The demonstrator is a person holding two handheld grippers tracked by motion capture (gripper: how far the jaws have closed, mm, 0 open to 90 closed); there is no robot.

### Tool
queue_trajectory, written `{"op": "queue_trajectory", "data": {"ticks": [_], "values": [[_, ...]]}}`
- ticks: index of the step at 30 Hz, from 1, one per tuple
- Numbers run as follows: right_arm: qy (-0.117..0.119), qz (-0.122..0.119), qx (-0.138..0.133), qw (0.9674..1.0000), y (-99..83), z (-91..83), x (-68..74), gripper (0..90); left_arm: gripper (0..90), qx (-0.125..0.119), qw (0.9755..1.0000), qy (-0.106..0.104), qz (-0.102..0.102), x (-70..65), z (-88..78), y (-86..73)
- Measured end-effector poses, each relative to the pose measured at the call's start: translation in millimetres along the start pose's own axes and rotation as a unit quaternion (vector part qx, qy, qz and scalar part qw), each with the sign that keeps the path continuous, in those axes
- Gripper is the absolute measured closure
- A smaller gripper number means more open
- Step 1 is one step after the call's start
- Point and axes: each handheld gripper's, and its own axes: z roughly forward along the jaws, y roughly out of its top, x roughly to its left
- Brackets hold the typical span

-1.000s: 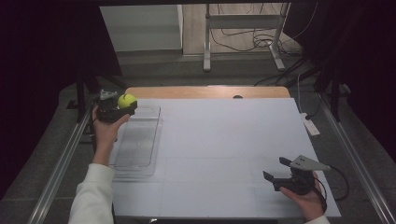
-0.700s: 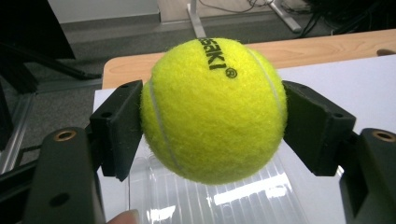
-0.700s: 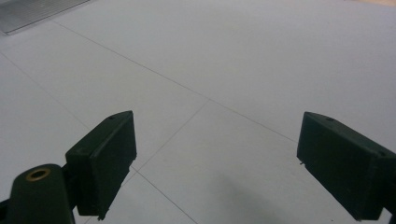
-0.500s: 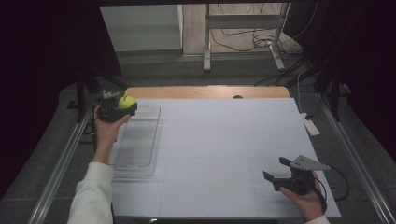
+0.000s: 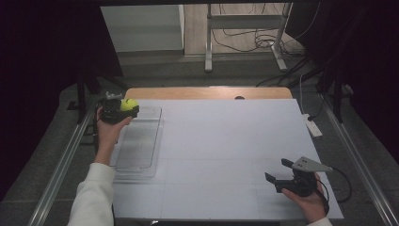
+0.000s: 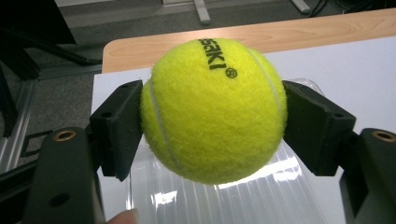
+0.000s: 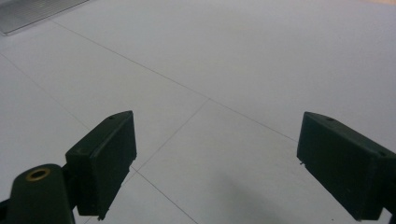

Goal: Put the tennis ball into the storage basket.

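Left tongs (image 5: 123,107) clenched on yellow tennis ball (image 6: 214,109), pads squeezing both sides, upper left of high view. Ball held just above far end of clear plastic tray (image 5: 136,150), not touching it. Right tongs (image 5: 278,173) spread wide, nothing between them, parked lower right over white bench (image 5: 226,141). Guessing pickup done; ball probably goes in tray, so lowering and letting go left.

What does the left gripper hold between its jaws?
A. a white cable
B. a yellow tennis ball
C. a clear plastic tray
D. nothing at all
B: the left gripper has both pads pressed on the sides of the yellow tennis ball, held above the clear tray.
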Motion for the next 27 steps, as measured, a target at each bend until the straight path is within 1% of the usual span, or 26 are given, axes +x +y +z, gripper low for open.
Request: {"op": "queue_trajectory", "data": {"ticks": [14, 16, 20, 24, 27], "values": [[0.0, 0.002, -0.001, 1.0, -0.2, 0.2, 0.1, 12.2, 26.8, 0.016, 0.9998, 0.007, 0.003, -0.1, 6.3, -2.5], [0.0, 0.002, 0.0, 1.0, -0.2, 0.1, 0.1, 12.3, 26.8, 0.022, 0.9997, 0.011, 0.008, -0.1, 8.0, -3.1], [0.0, 0.003, 0.0, 1.0, -0.3, 0.3, -0.3, 12.3, 26.8, 0.03, 0.9994, 0.012, 0.01, -1.1, 11.5, -4.5], [0.0, 0.003, 0.0, 1.0, -0.1, 0.1, -0.2, 12.3, 26.8, 0.044, 0.9989, 0.008, 0.014, -1.6, 15.1, -5.9], [0.0, 0.001, -0.001, 1.0, 0.0, -0.6, 0.1, 12.3, 26.8, 0.049, 0.9986, 0.008, 0.017, -1.5, 17.0, -6.8]]}}
